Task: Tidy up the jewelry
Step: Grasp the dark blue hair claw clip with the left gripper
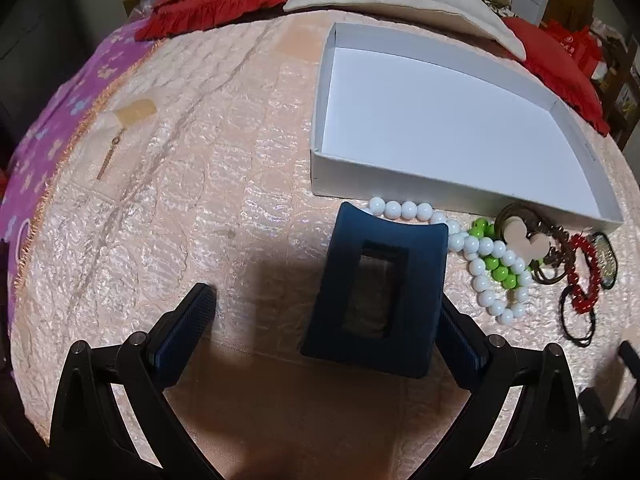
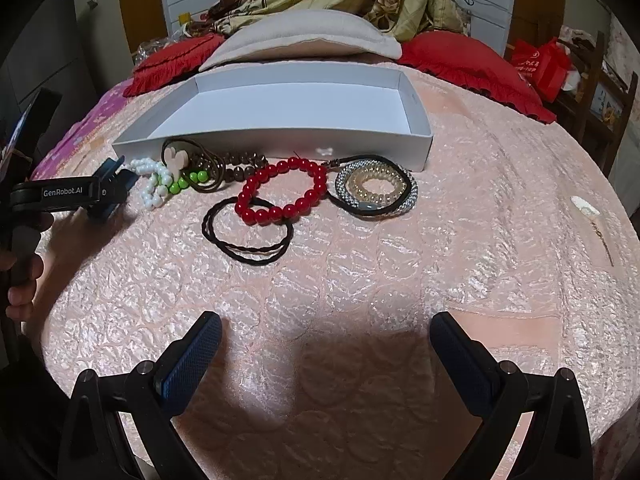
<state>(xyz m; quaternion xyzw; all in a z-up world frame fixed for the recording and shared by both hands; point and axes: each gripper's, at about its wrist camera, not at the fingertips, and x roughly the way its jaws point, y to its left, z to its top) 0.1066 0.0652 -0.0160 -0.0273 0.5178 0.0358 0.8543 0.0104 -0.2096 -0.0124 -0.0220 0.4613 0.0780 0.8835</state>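
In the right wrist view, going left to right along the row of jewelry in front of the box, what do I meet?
Left gripper → white bead bracelet → green beads → brown bead strand → red bead bracelet → silver-and-black bangle. All lie on the bedspread in front of the empty white box.

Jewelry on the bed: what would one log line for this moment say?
box: empty | jewelry: on bedspread before box | left tool: open, at white beads | right tool: open, short of red bracelet
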